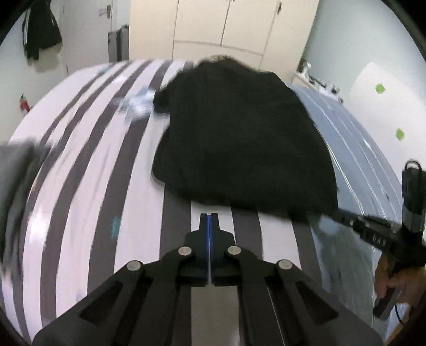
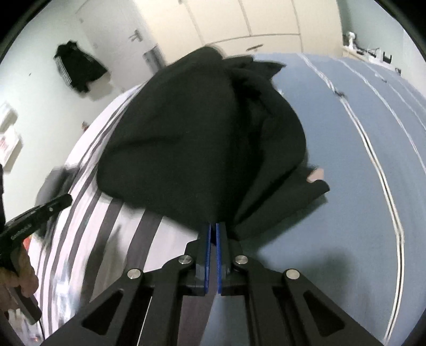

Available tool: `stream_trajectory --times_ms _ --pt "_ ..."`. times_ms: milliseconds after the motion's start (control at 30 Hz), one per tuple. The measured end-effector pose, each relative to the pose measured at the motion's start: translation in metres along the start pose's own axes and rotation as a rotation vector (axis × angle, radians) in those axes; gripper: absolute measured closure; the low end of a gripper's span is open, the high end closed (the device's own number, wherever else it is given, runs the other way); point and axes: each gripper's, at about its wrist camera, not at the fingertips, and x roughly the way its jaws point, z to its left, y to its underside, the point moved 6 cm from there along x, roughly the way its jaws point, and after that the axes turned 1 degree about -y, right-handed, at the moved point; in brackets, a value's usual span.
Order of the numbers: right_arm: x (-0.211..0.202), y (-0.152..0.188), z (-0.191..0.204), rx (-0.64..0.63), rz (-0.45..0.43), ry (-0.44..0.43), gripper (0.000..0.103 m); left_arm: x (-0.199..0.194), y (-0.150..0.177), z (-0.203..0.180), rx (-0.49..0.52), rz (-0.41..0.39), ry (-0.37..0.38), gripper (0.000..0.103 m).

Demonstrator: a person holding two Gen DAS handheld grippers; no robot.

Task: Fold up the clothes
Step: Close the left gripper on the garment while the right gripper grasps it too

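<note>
A black garment [image 1: 239,138] lies spread on the bed, partly on the striped cover [image 1: 106,186] and partly on the blue cover [image 1: 346,133]. My left gripper [image 1: 209,216] is shut, its blue pads together with nothing between them, just short of the garment's near hem. In the right wrist view the black garment [image 2: 191,138] bunches toward my right gripper [image 2: 213,225], which is shut on its near edge, with folds running out from the pinch. A pale patch [image 2: 315,175] shows at a fold on the right. The left gripper [image 2: 64,199] and its hand appear at the left edge.
Cream wardrobe doors [image 1: 226,24] stand behind the bed. A dark jacket [image 1: 40,32] hangs on the left wall, near a suitcase [image 1: 118,42] and a fire extinguisher [image 1: 24,103]. A blurred grey object [image 1: 16,165] sits at the bed's left edge. The right gripper's hand [image 1: 386,276] is at the right.
</note>
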Motion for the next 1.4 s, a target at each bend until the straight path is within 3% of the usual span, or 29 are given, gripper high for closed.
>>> stream_trajectory --times_ms 100,167,233,300,333,367,400,433,500,567,733,767,800,833,867,900,1000,1133,1233,1333,1400 --pt "-0.041 0.059 0.020 -0.009 0.046 -0.013 0.103 -0.024 0.064 -0.012 0.035 0.097 0.016 0.103" --pt "-0.060 0.094 0.027 -0.011 0.089 -0.002 0.103 -0.023 0.077 -0.014 0.037 0.128 0.011 0.103" --pt "-0.060 0.100 0.020 -0.004 0.096 0.031 0.103 -0.012 0.059 -0.007 -0.015 0.099 0.006 0.103" --pt "-0.059 0.096 0.012 0.012 0.088 0.069 0.101 0.001 0.033 0.001 -0.039 0.059 -0.028 0.094" --pt "-0.056 0.083 0.005 0.020 0.062 0.097 0.096 0.011 0.011 0.005 -0.051 0.028 -0.042 0.078" --pt "-0.053 0.072 0.001 0.028 0.047 0.100 0.082 0.019 -0.007 0.010 -0.066 -0.002 -0.048 0.058" --pt "-0.047 0.054 -0.004 0.035 0.020 0.112 0.065 0.025 -0.023 0.015 -0.081 -0.029 -0.052 0.050" --pt "-0.042 0.042 -0.006 0.040 -0.003 0.128 0.059 0.033 -0.039 0.019 -0.102 -0.058 -0.056 0.036" --pt "-0.031 0.016 -0.014 0.058 -0.042 0.133 0.047 0.050 -0.073 0.026 -0.139 -0.112 -0.063 0.029" --pt "-0.016 -0.005 -0.018 0.064 -0.060 0.131 0.046 0.069 -0.097 0.032 -0.136 -0.127 -0.073 0.028" --pt "0.034 -0.039 -0.020 0.054 -0.032 0.117 0.045 0.136 -0.120 0.037 -0.103 -0.017 -0.074 0.028" --pt "0.045 -0.043 -0.019 0.054 -0.014 0.110 0.045 0.149 -0.119 0.037 -0.088 0.012 -0.070 0.034" --pt "0.054 -0.043 -0.021 0.065 0.005 0.096 0.045 0.152 -0.113 0.035 -0.074 0.028 -0.058 0.043" --pt "0.062 -0.043 -0.022 0.077 0.025 0.082 0.046 0.156 -0.110 0.032 -0.051 0.040 -0.045 0.070" --pt "0.070 -0.043 -0.023 0.088 0.044 0.069 0.055 0.159 -0.107 0.029 -0.013 0.048 -0.046 0.091" --pt "0.073 -0.043 -0.022 0.083 0.049 0.053 0.074 0.156 -0.104 0.026 0.012 0.044 -0.047 0.093" --pt "0.065 -0.038 -0.013 0.038 0.040 0.050 0.090 0.139 -0.095 0.026 0.013 0.014 -0.033 0.096" --pt "0.035 -0.024 -0.005 0.019 0.014 0.019 0.094 0.085 -0.072 0.022 -0.011 -0.050 0.018 0.097" --pt "0.000 0.002 0.005 -0.006 0.006 -0.007 0.095 0.038 -0.033 0.009 -0.021 -0.041 0.056 0.098" --pt "-0.039 0.055 0.020 -0.049 0.048 -0.026 0.095 -0.007 0.032 -0.003 -0.004 0.030 0.069 0.098" --pt "-0.061 0.097 0.024 -0.061 0.103 -0.039 0.095 -0.035 0.092 -0.008 -0.013 0.123 0.075 0.098"
